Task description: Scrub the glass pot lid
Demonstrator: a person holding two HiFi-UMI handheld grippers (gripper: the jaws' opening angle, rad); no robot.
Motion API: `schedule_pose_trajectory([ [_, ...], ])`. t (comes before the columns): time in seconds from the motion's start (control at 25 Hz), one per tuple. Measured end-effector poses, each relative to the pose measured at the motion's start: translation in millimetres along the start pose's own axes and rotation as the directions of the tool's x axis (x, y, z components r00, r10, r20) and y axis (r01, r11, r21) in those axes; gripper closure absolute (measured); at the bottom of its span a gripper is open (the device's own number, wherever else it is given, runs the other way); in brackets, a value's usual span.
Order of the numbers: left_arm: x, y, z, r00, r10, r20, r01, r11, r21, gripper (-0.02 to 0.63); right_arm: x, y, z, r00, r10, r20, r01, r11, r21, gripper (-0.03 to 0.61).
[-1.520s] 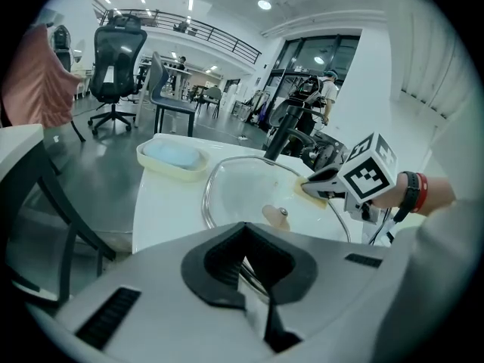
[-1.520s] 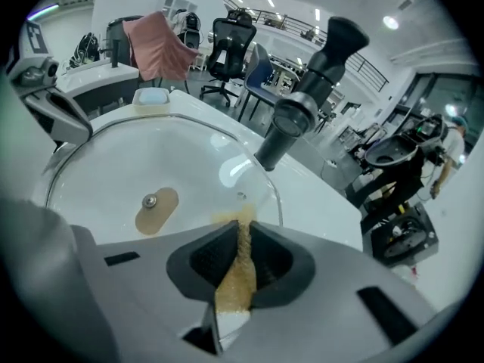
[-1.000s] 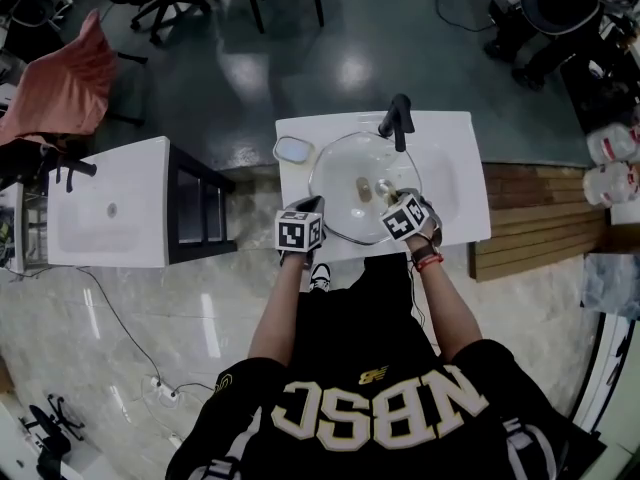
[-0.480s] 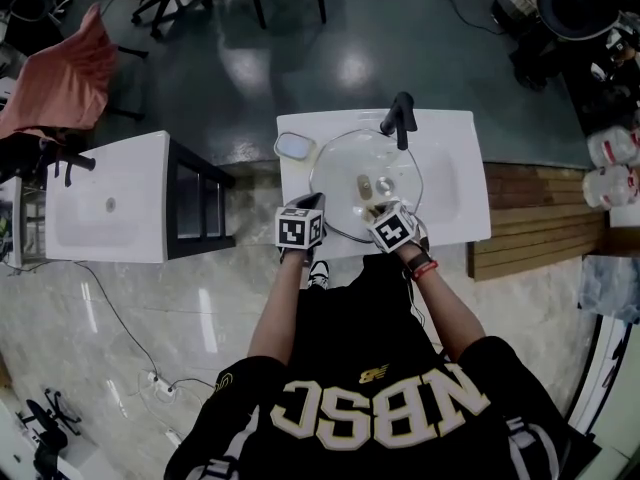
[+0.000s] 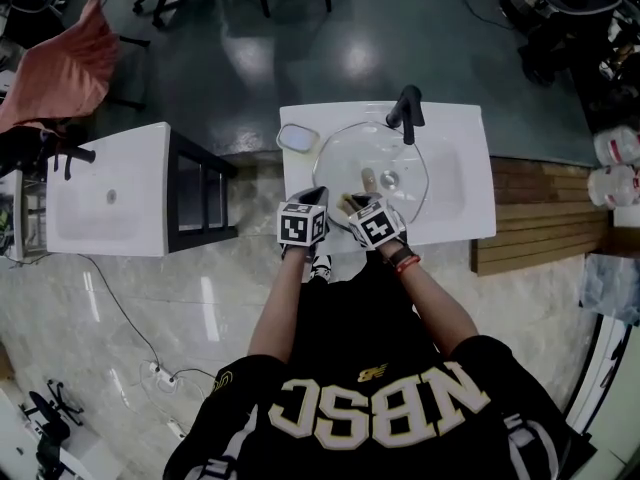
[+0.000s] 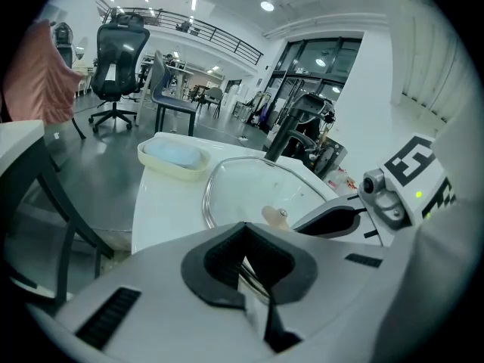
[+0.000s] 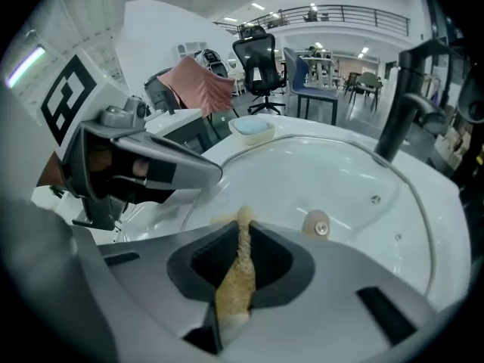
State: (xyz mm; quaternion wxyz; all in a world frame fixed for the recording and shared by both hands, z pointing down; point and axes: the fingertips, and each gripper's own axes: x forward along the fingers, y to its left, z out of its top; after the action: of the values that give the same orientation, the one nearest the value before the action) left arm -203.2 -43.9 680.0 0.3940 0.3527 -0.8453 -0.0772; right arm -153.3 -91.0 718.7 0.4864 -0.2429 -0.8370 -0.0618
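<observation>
Task status, judged from the present layout: scrubbing under way, not finished. No foam or wet streaks discernible on the round clear glass pot lid (image 5: 385, 158), so scrubbed area cannot be established. Working position at the near rim only; centre, far half and rim presumably still to be covered.

Location of lid: laid flat over the bowl of the white rectangular sink (image 5: 460, 193), beige knob (image 5: 367, 178) facing up, just in front of the black faucet (image 5: 405, 113). Pale oval soap dish (image 5: 295, 138) beside the lid on the sink's left rear corner.

Left gripper (image 6: 246, 259): jaws nearly closed, clamped on the metal-edged near-left rim of the lid, steadying it.

Right gripper (image 7: 240, 237): jaws closed down on a thin yellowish scouring pad (image 7: 238, 271), pad compressed to a narrow strip between the black pads. Pad tip protruding forward at the near edge of the lid; contact with the glass probable, not confirmed. Grippers just beside each other at the front edge of the sink.
</observation>
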Motion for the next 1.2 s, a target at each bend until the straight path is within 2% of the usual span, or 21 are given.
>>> schedule_pose_trajectory([
  [0.36, -2.7, -1.2, -1.5, 1.0, -0.003, 0.0, 0.004, 1.0, -0.015, 0.601, 17.3, -17.7, 54.2, 0.995, -0.04, 0.094, 0.039, 0.999, 0.014, 0.528],
  [0.6, -1.9, -0.7, -2.0, 1.0, -0.011, 0.0, 0.011, 0.999, -0.037, 0.601, 26.7, -47.9, 79.4, 0.983, -0.122, 0.139, 0.122, 0.992, 0.01, 0.526],
  [0.88, -1.9, -1.5, -2.5, 1.0, -0.014, -0.002, 0.013, 0.999, -0.034, 0.601, 32.4, -84.1, 87.9, 0.968, -0.185, 0.168, 0.182, 0.983, 0.037, 0.523],
  [1.2, -2.7, 0.2, -2.3, 1.0, -0.017, -0.004, 0.017, 0.999, -0.037, 0.601, 20.3, -126.2, 76.1, 0.95, -0.279, 0.137, 0.271, 0.96, 0.072, 0.523],
])
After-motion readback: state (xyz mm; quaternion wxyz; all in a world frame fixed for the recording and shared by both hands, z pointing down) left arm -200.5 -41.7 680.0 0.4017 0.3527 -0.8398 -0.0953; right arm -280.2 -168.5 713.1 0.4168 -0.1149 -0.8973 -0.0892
